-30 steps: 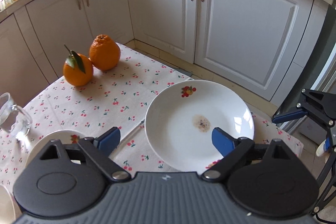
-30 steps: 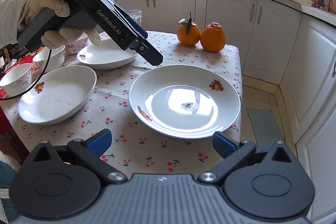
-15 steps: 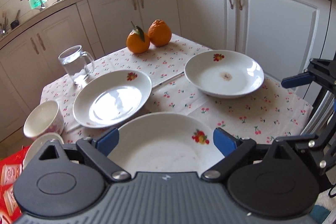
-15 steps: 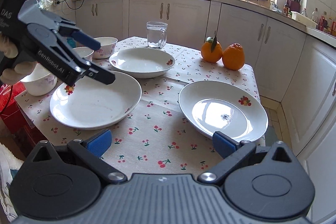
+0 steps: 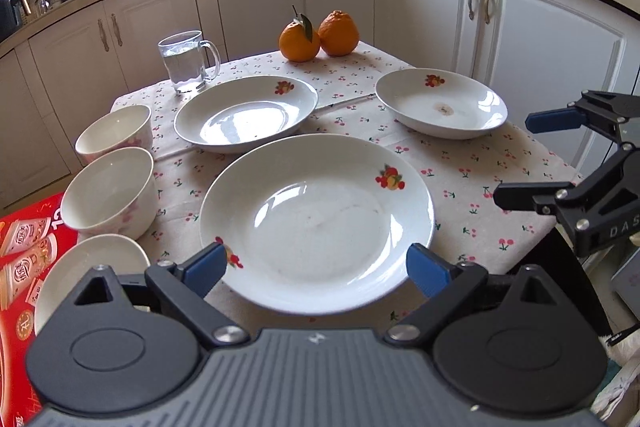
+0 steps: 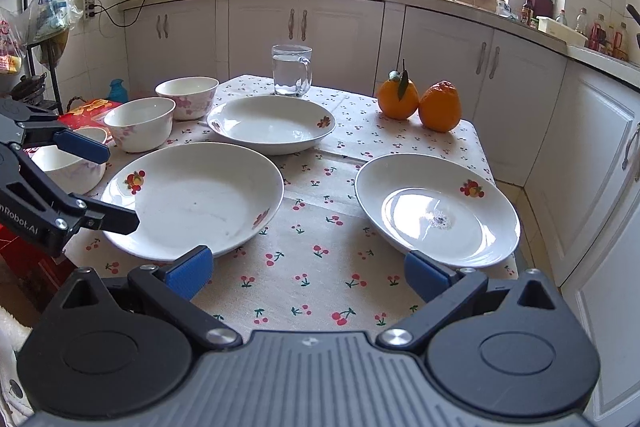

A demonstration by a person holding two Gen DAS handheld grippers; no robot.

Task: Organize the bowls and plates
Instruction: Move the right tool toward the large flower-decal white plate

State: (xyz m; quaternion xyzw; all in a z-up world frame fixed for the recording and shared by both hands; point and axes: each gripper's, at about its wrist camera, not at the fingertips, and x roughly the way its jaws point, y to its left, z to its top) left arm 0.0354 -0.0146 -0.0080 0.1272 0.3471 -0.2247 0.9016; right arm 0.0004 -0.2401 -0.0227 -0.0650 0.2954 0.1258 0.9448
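Both grippers, left gripper [image 5: 316, 267] and right gripper [image 6: 308, 273], are spread and hold nothing; three plates [image 5: 316, 223] and bowls [image 5: 110, 195] lie unstacked.

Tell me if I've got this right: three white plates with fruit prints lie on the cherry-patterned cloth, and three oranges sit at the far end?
Not quite. There are two oranges, not three, as the right wrist view shows. The three white plates on the cherry-patterned cloth are right.

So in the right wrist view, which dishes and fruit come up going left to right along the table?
Near bowl → far bowl → big plate → far plate → leafy orange → right plate → bumpy orange.
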